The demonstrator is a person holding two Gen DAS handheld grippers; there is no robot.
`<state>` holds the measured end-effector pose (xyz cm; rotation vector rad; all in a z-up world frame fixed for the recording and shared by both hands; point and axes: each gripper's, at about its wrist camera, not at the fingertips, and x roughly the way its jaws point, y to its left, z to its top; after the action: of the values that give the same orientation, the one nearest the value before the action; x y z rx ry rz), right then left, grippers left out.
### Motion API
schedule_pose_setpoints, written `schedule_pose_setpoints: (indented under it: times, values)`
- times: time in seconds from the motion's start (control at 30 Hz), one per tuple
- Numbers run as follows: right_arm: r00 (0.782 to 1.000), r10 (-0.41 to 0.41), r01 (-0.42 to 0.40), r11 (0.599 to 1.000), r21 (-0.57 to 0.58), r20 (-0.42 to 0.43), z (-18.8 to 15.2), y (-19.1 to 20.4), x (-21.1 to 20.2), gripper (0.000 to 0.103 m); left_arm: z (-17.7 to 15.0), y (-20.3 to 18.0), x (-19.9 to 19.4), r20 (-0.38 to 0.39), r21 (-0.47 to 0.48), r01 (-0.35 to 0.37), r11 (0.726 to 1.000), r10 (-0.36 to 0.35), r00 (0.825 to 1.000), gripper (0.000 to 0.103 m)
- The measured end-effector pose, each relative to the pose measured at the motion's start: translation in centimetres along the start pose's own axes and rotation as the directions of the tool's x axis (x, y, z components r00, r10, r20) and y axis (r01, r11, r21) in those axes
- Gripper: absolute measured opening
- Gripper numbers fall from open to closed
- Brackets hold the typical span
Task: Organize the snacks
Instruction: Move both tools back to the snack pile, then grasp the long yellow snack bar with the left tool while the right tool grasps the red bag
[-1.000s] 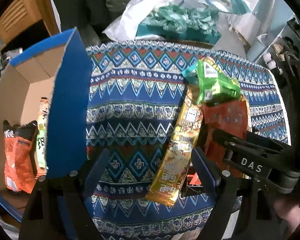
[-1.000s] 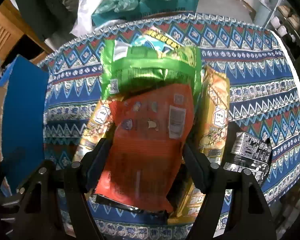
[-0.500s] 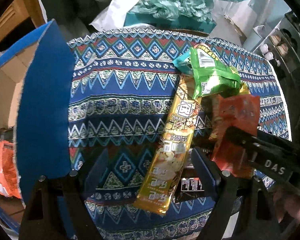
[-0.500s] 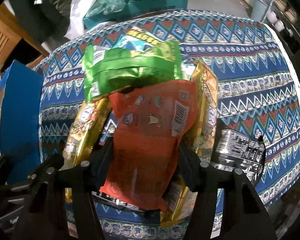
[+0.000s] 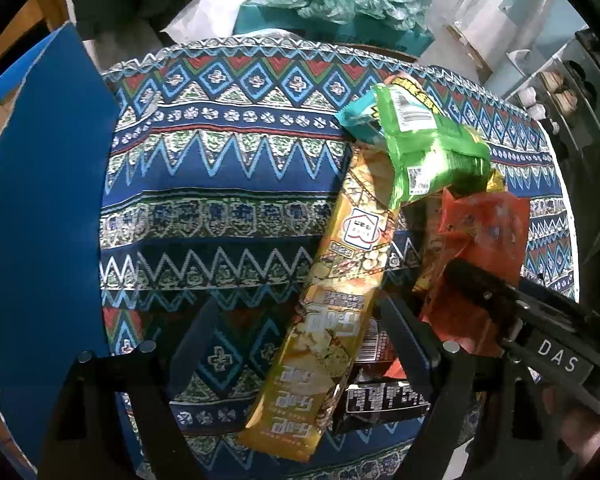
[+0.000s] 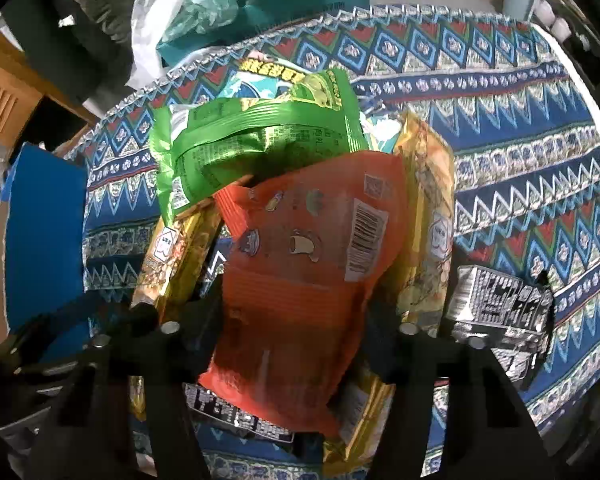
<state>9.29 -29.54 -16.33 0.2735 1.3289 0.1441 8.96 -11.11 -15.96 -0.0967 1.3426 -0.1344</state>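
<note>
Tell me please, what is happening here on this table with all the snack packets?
A person holding two grippers is sorting a pile of snacks on a patterned tablecloth. The right gripper is closing around the orange snack bag, which lies on top of the pile. The left gripper hangs open over a long golden packet, not gripping it. A green bag lies further back. A blue cardboard box stands at the left.

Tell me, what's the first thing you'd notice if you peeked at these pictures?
The heap of shiny snack packets on the zigzag tablecloth jumps out first. A bright orange packet lies on top of the heap, between the right tongs, which are closing on it, with a green packet just behind. A long golden packet stretches towards the open left tongs, and a big blue box flap stands at the left.
</note>
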Motion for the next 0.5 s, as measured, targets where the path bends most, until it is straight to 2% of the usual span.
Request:
schedule_pose_setpoints:
  times: [0.2,0.43,0.5]
  values:
    - [1.000,0.000,-0.001,1.000,0.001,0.019,0.1,-0.8,-1.1,0.050,0.4,-1.5,0.9,-0.002,0.045,-0.005,0.999,0.005,1.000,0.085]
    - [1.000,0.012,-0.013,1.000,0.013,0.028,-0.2,-1.5,-1.8,0.050,0.8,-2.2,3.0,-0.041,0.051,0.007,0.999,-0.005,0.999,0.085]
    - [0.999,0.016,-0.017,1.000,0.016,0.028,-0.4,-1.8,-2.0,0.050,0.9,-2.3,3.3,-0.037,0.047,0.011,0.999,-0.009,0.999,0.073]
